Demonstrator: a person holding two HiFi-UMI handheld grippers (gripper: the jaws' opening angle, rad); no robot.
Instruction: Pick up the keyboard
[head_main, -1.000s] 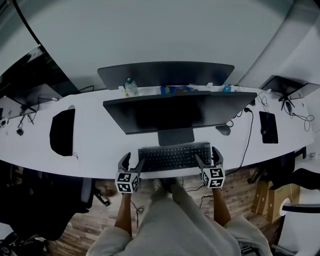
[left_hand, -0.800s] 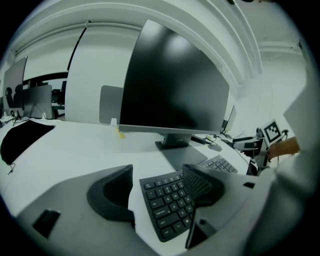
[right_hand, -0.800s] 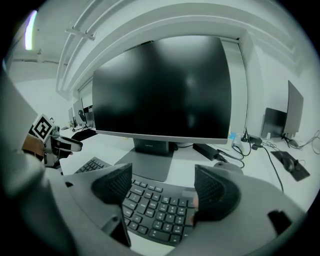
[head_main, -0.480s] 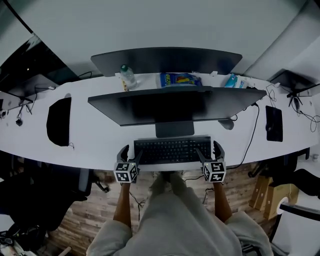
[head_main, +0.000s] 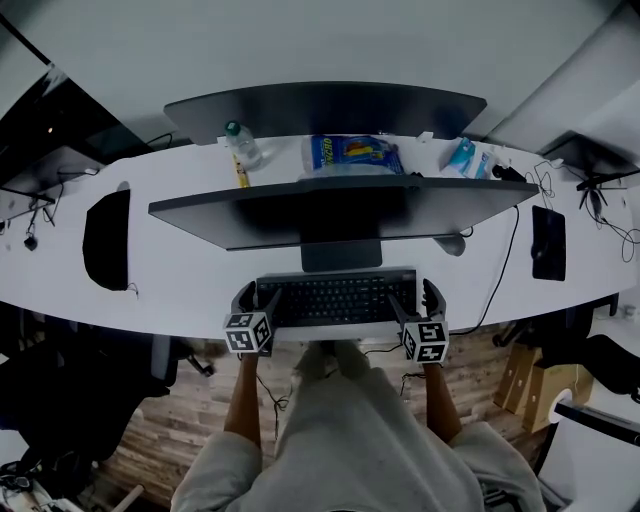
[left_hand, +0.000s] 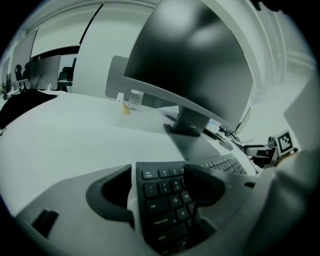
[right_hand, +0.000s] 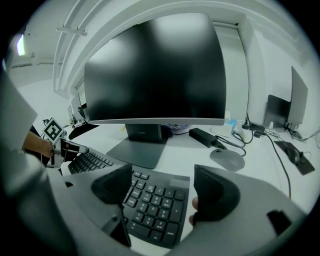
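The black keyboard (head_main: 336, 298) lies flat on the white desk (head_main: 190, 275), in front of the monitor stand. My left gripper (head_main: 257, 300) stands open at the keyboard's left end. In the left gripper view the escape-key corner of the keyboard (left_hand: 162, 197) sits between the jaws of that gripper (left_hand: 157, 189): one jaw is off the left edge, the other over the keys. My right gripper (head_main: 417, 300) stands open at the right end. There the number-pad end of the keyboard (right_hand: 152, 207) lies between the jaws of the right gripper (right_hand: 165, 191), with a gap to the outer jaw.
A wide dark monitor (head_main: 330, 208) on a grey stand (right_hand: 137, 150) overhangs the keyboard's far side. A grey mouse (right_hand: 227, 159) and a black power brick (right_hand: 202, 136) lie to the right. A bottle (head_main: 240, 148) and a blue packet (head_main: 350, 155) stand behind. The desk's front edge is just below the grippers.
Both grippers have sunk and slid in from just in front of the keyboard, so its two ends now lie between their jaws. The keyboard has not moved.
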